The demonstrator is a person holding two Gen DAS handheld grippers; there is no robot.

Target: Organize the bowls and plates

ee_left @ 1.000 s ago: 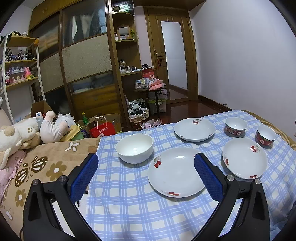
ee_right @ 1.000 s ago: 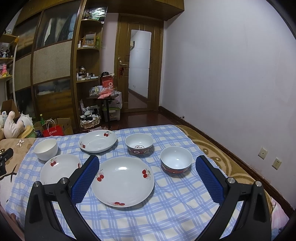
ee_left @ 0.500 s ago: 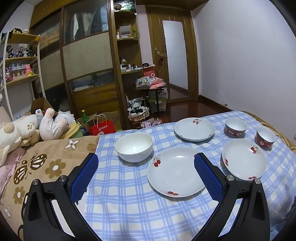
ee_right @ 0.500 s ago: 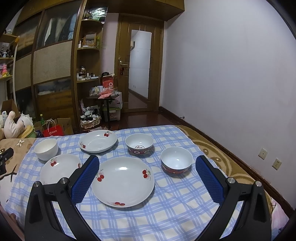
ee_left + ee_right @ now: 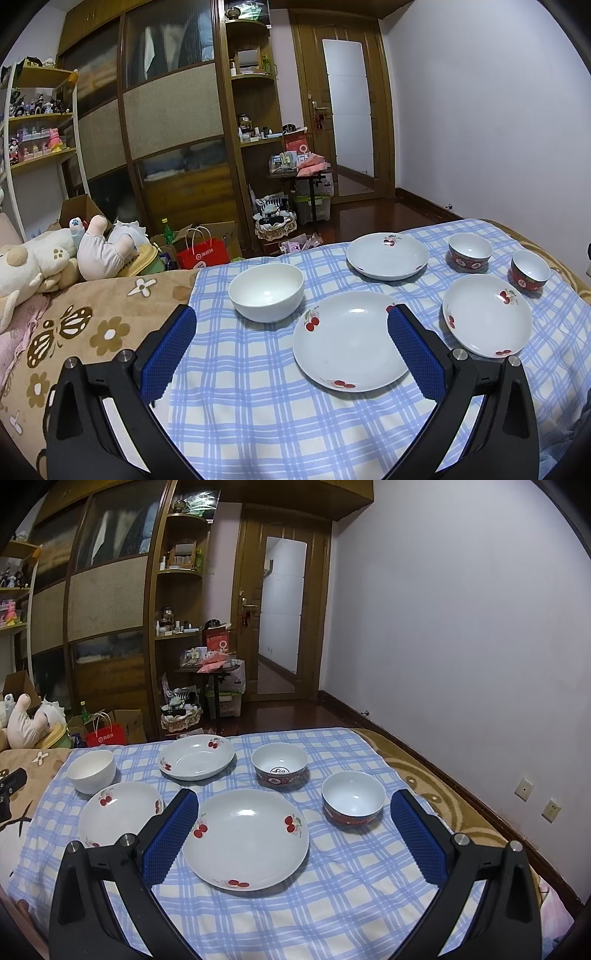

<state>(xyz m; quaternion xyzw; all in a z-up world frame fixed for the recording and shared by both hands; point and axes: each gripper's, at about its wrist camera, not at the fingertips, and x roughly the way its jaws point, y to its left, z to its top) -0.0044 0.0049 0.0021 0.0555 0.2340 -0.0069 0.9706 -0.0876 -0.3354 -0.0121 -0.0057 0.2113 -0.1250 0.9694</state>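
You are holding both grippers above the near edge of the checked cloth [image 5: 332, 904], which is covering what looks like a bed. The left gripper [image 5: 291, 350] is standing wide open with nothing between its blue pads, and the right gripper [image 5: 291, 834] is equally wide open and empty.

Nothing is stacked yet. The white bowl [image 5: 266, 291] is sitting at the far left. Three cherry plates are lying apart: the left plate [image 5: 351, 339] in front of your left gripper, the middle plate [image 5: 245, 838] in front of your right, and the far plate [image 5: 197, 757] behind them. Two red-patterned bowls are standing to the right: the far red bowl [image 5: 279, 766] and the near red bowl [image 5: 353, 803].

All of this looks like glazed ceramic, so you are likely dealing with stiff, fairly heavy, slick and breakable pieces. The shallow plates are offering only a rim to pinch; closing one pad above and one beneath it seems best. The soft bedding may let a plate tilt as you are sliding a pad under, so take it slowly. The bowls should grip well across their walls.
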